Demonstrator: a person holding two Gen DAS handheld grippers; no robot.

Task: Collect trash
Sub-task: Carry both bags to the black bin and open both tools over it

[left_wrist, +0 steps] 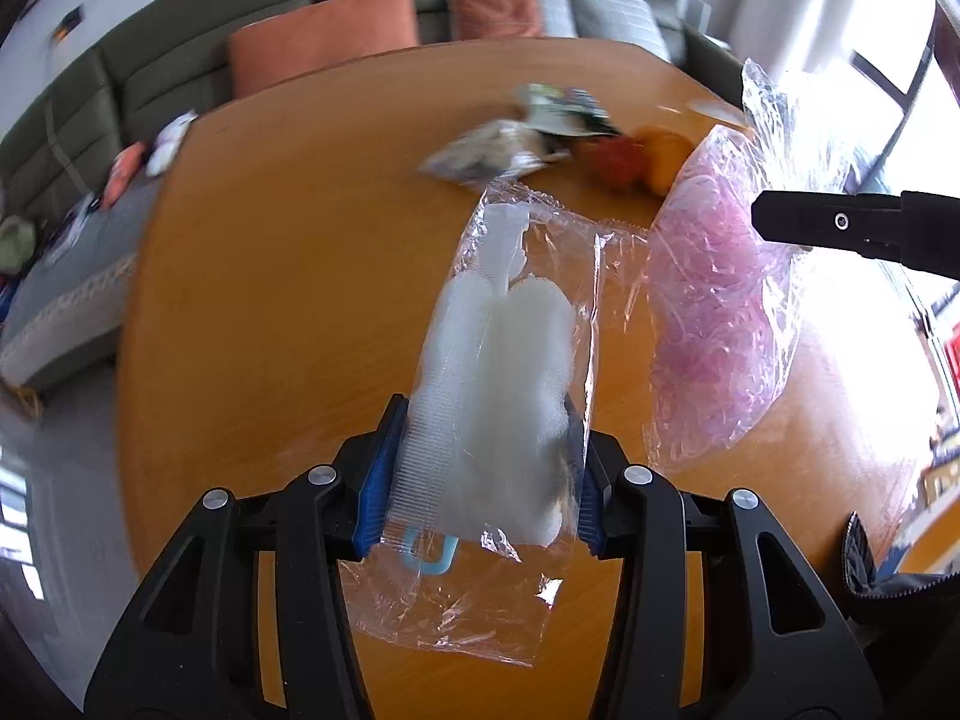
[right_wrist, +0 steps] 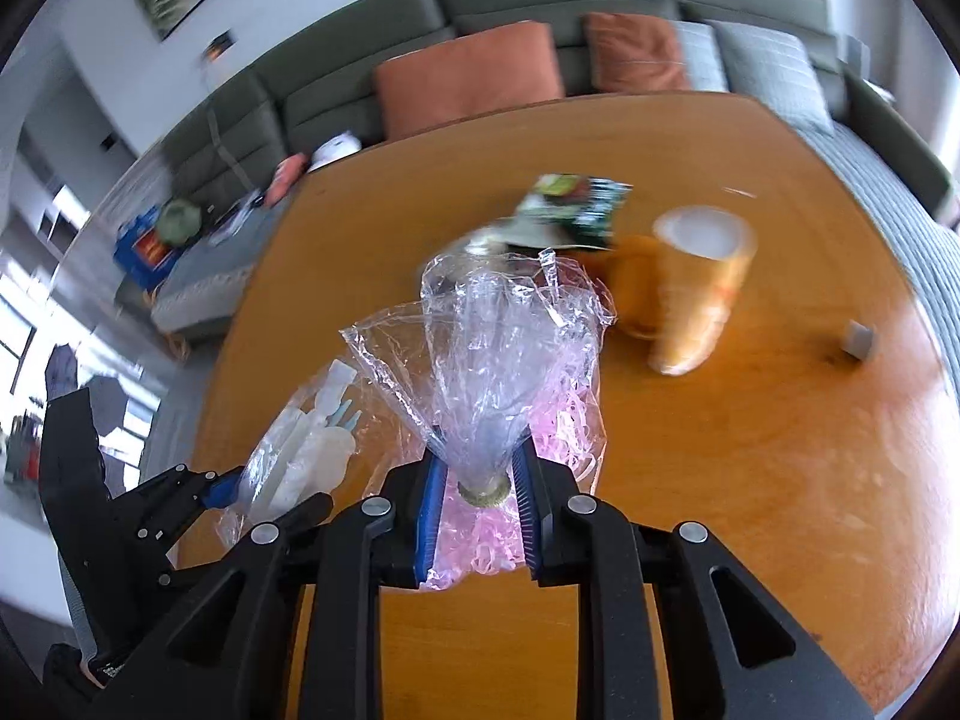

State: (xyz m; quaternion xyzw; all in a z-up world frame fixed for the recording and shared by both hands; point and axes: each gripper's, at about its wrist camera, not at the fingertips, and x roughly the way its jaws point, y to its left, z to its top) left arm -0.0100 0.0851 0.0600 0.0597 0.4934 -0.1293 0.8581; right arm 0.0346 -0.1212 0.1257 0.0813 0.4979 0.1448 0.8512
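Note:
My left gripper is shut on a clear plastic bag that holds a white comb, a white sponge and a light-blue piece, lifted over the wooden table. To its right, one finger of my right gripper pinches a clear bag of pink shreds. In the right wrist view my right gripper is shut on the neck of that pink-shred bag. My left gripper shows at lower left with its white-filled bag.
Blurred on the far table lie a dark printed wrapper, a crumpled wrapper, an orange cup on its side and a small white piece. A grey sofa with orange cushions stands behind. A dark zipped bag shows at lower right.

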